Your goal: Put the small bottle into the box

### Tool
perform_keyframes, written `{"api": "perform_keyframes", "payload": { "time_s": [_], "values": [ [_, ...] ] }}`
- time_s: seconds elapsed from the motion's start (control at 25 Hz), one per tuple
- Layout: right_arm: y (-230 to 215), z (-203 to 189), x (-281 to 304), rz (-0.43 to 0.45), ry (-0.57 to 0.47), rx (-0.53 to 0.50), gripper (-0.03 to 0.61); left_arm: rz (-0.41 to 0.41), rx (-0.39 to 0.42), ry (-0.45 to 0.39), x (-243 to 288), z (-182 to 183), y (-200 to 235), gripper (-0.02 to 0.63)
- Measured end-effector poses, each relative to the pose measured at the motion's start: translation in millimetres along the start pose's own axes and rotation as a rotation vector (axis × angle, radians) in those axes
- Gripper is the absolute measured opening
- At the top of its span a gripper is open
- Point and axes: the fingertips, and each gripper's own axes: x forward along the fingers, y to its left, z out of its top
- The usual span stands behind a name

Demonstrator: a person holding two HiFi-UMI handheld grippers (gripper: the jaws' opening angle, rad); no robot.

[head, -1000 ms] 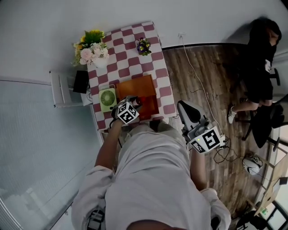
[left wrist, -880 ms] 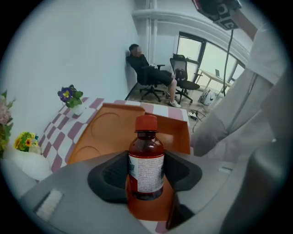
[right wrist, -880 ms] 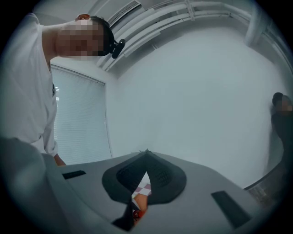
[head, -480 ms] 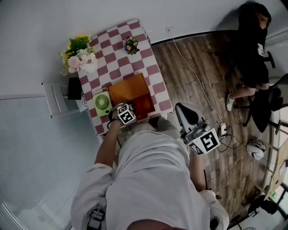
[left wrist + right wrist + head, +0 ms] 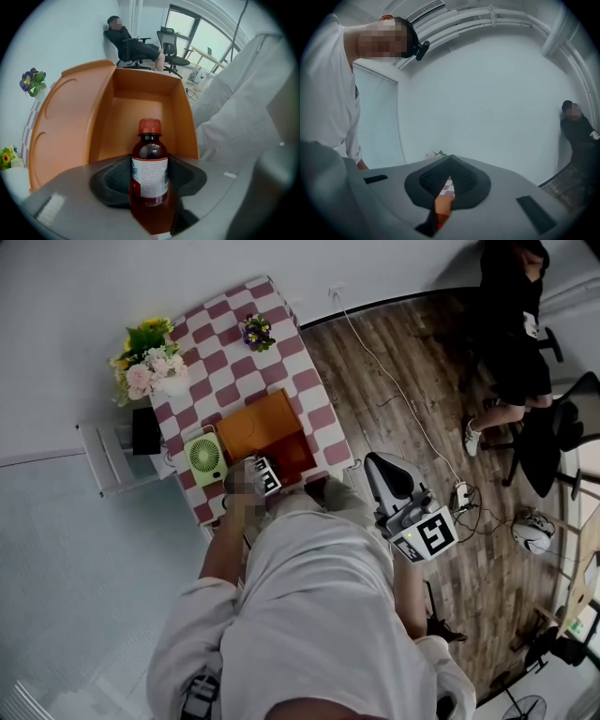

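Bottle [image 5: 149, 171] sits gripped in the left gripper [image 5: 150, 161], low in the middle of the frame, just in front of the open box [image 5: 140, 93], not yet inside; the right gripper [image 5: 449, 178] is closed and empty.

The small bottle [image 5: 149, 171] is dark brown with a red cap [image 5: 149, 125], the box [image 5: 136, 105] orange, the tablecloth [image 5: 281, 357] red-and-white checked.

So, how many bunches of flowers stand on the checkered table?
2. A big pink and yellow bunch stands at the far left corner of the table; a small purple one stands near the far edge, further right. The near edge is partly hidden.
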Motion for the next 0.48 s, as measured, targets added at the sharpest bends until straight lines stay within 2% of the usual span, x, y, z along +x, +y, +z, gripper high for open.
{"api": "perform_keyframes", "payload": {
  "time_s": [0.24, 0.48],
  "values": [
    [3, 0, 0, -0.001, 0.001, -0.002, 0.002, -0.006, -0.008, 0.001, 1, 1, 0, 0.232],
    [5, 0, 0, 0.007, -0.001, -0.003, 0.002, -0.011, -0.016, -0.034, -11, 6, -3, 0.288]
  ]
}}
